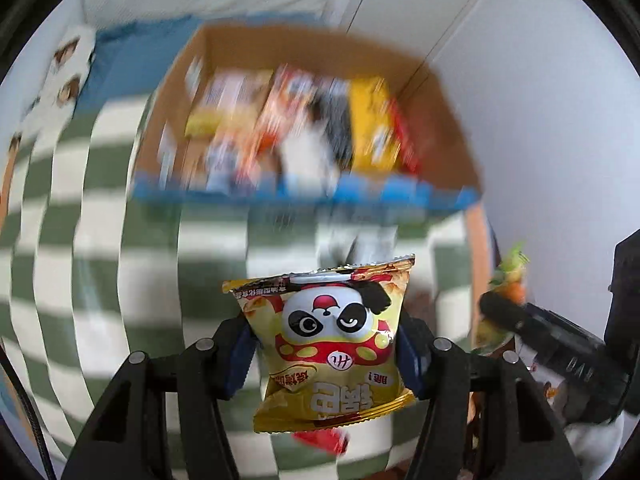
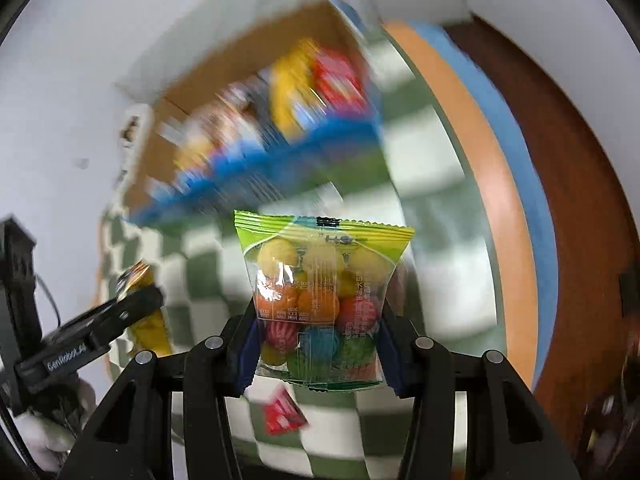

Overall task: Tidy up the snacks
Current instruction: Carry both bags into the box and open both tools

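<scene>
1. At the bottom centre of the left wrist view, the left gripper [image 1: 324, 354] is clamped on a yellow snack bag [image 1: 330, 344], with its blue pads pressed against the bag's two side edges.
2. That bag is glossy yellow with a cartoon panda face in white, black and red. It has a crimped seal at the top and large white characters near the bottom. It stands upright between the fingers, clear of the cloth below.
3. At the bottom centre of the right wrist view, the right gripper [image 2: 318, 344] grips a clear candy bag [image 2: 320, 304] in the same way, a blue pad on each side of it.
4. The candy bag has a lime-green crimped top band and a see-through body. Round sweets in yellow, orange, red, blue and green fill it.
5. Behind both bags lies a green-and-white checked cloth [image 1: 100, 248], blurred by motion.
6. In the upper middle of the left view sits an open cardboard box [image 1: 440, 120] with a blue front edge. Blurred packets in yellow, orange, red and white lie inside it.
7. Below each held bag, a small red packet [image 2: 284, 410] lies on the cloth.
8. At the right edge of the left view, the other gripper shows with the candy bag. At the left edge of the right view, the yellow bag shows likewise.
</scene>
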{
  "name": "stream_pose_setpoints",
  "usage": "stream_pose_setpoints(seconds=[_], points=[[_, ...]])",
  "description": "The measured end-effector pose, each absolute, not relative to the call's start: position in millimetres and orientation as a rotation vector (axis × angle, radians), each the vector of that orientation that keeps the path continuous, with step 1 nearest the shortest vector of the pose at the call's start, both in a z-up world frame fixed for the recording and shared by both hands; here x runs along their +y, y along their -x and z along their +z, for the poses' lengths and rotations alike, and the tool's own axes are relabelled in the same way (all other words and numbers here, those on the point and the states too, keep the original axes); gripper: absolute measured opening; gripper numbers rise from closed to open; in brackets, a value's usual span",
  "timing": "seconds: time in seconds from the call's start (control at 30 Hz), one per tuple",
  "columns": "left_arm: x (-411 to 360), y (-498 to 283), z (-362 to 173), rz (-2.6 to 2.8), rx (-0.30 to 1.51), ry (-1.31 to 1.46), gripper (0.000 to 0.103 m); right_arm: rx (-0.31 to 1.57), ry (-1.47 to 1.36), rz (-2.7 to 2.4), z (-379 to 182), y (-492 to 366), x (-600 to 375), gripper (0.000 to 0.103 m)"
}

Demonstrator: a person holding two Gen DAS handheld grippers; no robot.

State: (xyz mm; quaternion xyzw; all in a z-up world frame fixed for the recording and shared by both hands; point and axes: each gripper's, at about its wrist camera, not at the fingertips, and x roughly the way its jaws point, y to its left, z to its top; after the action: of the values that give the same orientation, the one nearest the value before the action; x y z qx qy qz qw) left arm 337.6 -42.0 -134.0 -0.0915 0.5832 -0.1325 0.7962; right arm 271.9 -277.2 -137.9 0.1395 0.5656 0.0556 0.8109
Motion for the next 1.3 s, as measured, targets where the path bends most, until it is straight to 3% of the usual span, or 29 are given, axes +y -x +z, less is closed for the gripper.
stream_pose_setpoints(seconds=[0.27, 0.67, 0.73, 0.77, 0.8, 0.83, 0.87, 1.3], points=[[-62.2, -439.8, -119.9, -0.264, 1.270, 0.158, 0.057, 1.115, -0.162, 0.100, -99.2, -370.2, -243.7, 0.052], [-67.5, -508.2, -198.6, -0.178, 1.473, 0.168, 0.058, 1.299, -0.084, 0.047, -174.6, -456.8, -251.2, 0.053], [-67.9, -510.7, -211.0, -0.179, 1.508, 0.174, 0.062, 1.375, -0.088, 0.061, -190.0, -461.9, -252.0, 0.060], [-68.5, -511.5, -216.3, -0.178, 1.519, 0.170, 0.067, 1.397, -0.090, 0.061, -196.3, -463.0, -251.8, 0.078], [-68.3, -511.7, -219.8, -0.170, 1.527, 0.163, 0.074, 1.410, -0.085, 0.063, -200.4, -464.1, -251.8, 0.089], [-68.1, -511.2, -222.9, -0.168, 1.528, 0.156, 0.087, 1.418, -0.082, 0.073, -202.8, -464.5, -251.1, 0.089], [-68.1, -510.8, -224.0, -0.165, 1.525, 0.149, 0.091, 1.428, -0.073, 0.065, -204.8, -464.9, -250.9, 0.089], [-62.3, -487.4, -205.1, -0.119, 1.426, 0.069, 0.091, 1.406, -0.024, 0.054, -197.4, -457.2, -246.4, 0.090]])
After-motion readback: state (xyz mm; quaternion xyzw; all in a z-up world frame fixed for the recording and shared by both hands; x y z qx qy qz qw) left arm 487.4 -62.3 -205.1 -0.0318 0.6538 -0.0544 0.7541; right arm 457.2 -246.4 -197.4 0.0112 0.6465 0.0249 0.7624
